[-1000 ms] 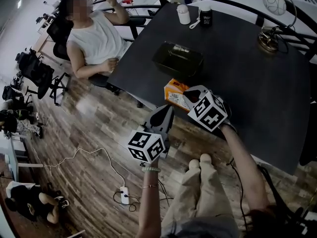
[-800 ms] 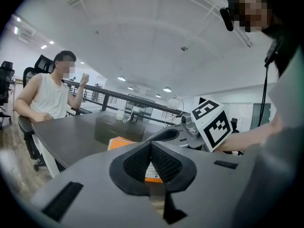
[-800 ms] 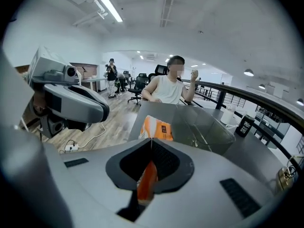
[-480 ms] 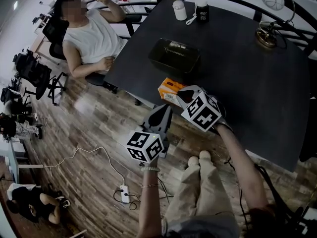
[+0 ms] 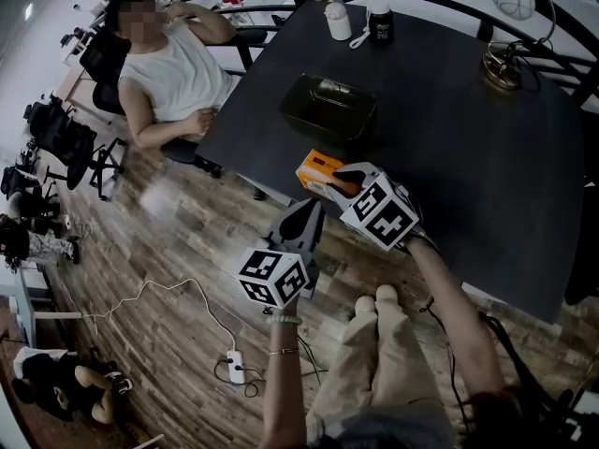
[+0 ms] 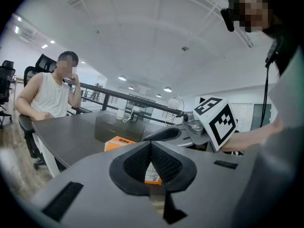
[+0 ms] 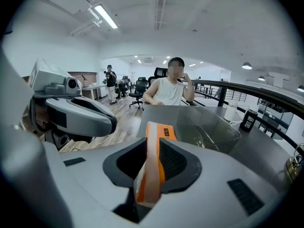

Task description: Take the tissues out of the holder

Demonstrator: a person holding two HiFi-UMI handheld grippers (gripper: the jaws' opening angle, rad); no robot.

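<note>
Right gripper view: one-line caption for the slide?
Right hand-held gripper, jaws opening with the orange tissue pack between them; clear holder on the dark table behind.

Floor [image 5: 178, 237]: worn wood planks, white cable [image 5: 140, 293] and power strip [image 5: 234, 369] lying loose.
Bench [image 5: 487, 157]: dark, matte top.
Chairs [image 5: 61, 134]: black office swivels, clustered together.
Railing [image 5: 440, 6]: dark curved metal.
Ceiling [image 7: 190, 13]: white, strip lights [image 7: 105, 15] on.
</note>
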